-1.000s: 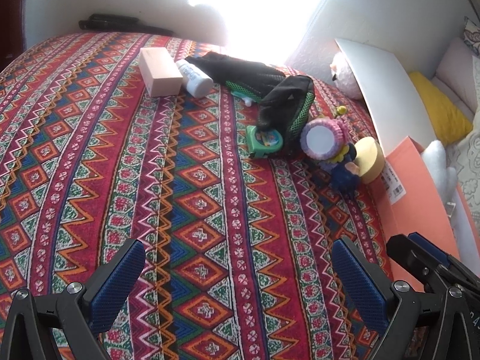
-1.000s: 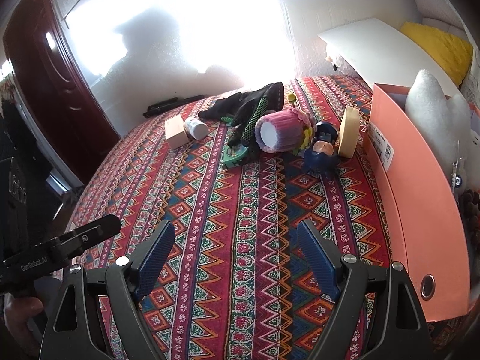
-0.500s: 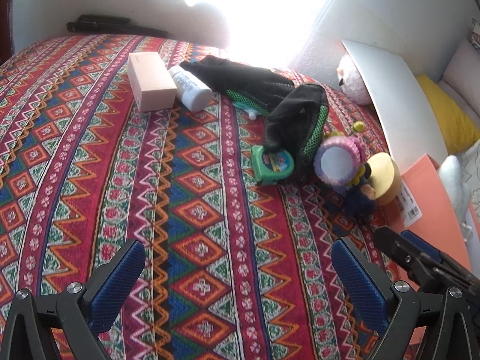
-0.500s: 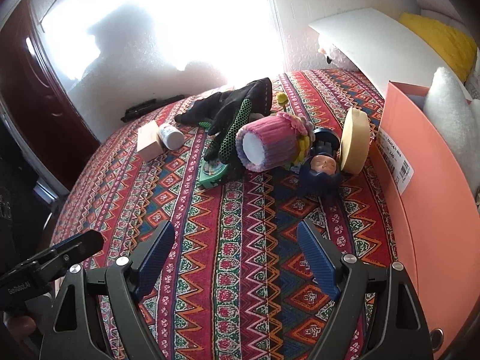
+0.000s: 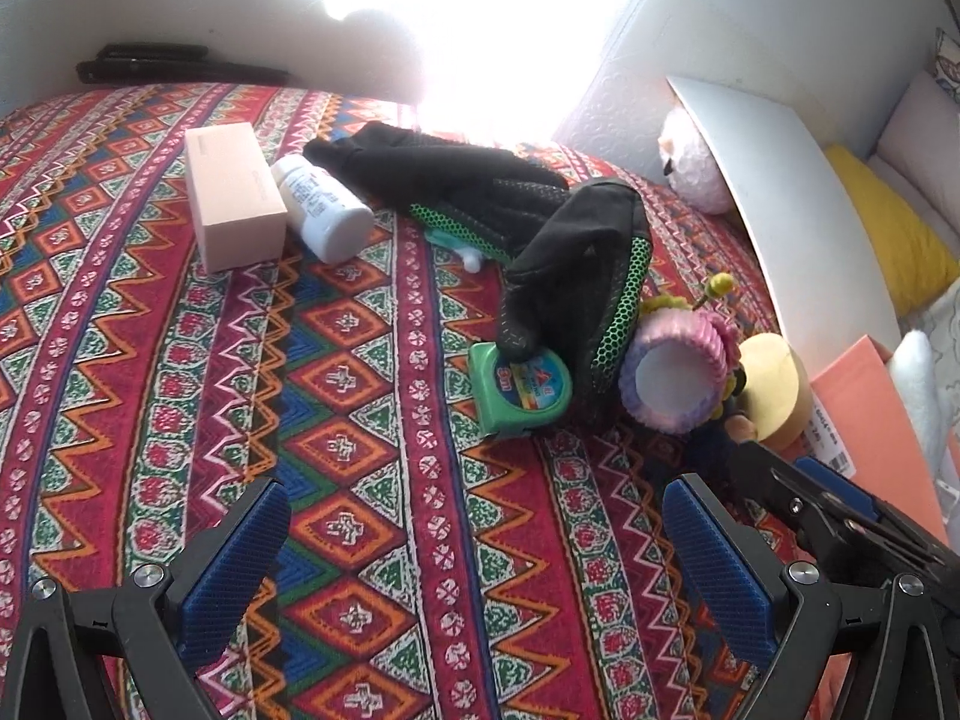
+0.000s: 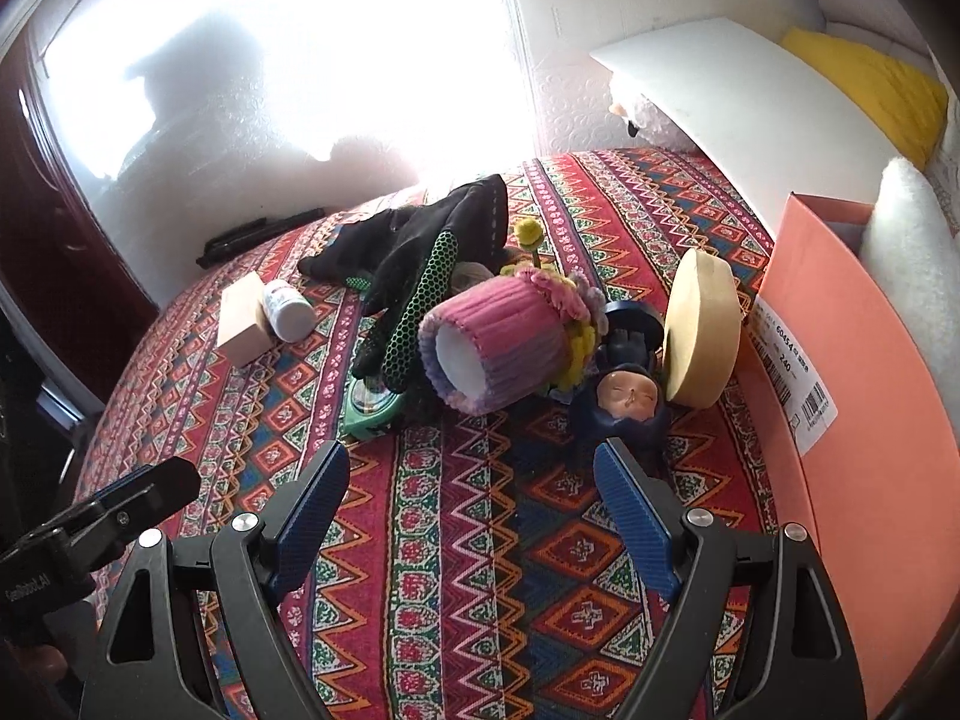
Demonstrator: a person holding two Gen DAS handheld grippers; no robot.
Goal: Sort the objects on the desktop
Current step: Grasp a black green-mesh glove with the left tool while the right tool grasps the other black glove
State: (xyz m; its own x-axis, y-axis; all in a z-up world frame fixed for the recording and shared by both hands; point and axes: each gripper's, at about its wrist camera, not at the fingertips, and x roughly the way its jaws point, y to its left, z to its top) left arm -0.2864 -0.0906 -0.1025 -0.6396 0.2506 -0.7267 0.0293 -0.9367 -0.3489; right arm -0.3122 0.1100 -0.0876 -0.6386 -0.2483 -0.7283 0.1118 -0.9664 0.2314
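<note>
Left gripper [image 5: 474,552], in its own view, hangs low over the cloth [image 5: 360,480] with jaws spread wide and nothing between them. Ahead lie the tape measure [image 5: 519,390] under the tip of a black glove [image 5: 576,276], and further off the pink box [image 5: 234,204] touching the white bottle [image 5: 324,213]. The orange bin [image 5: 870,420] stands at the right edge. If the tape measure is the aim, I judge it best taken across its flat sides and slid clear of the glove so the fabric does not come along. Against the earlier pictures, all of these sit larger and nearer; the camera has closed in.

Right gripper [image 6: 474,510], in its view, is also wide and empty, its right pad just before the doll [image 6: 627,405]. The doll lies between the knitted pot [image 6: 498,342] and the yellow disc [image 6: 702,330], which leans on edge close to the bin [image 6: 840,360]. A grip on the doll should straddle the head squarely, without nudging the disc over. Compared with half a second ago, the doll has come almost to the pad, and the pile fills more of the picture.
</note>
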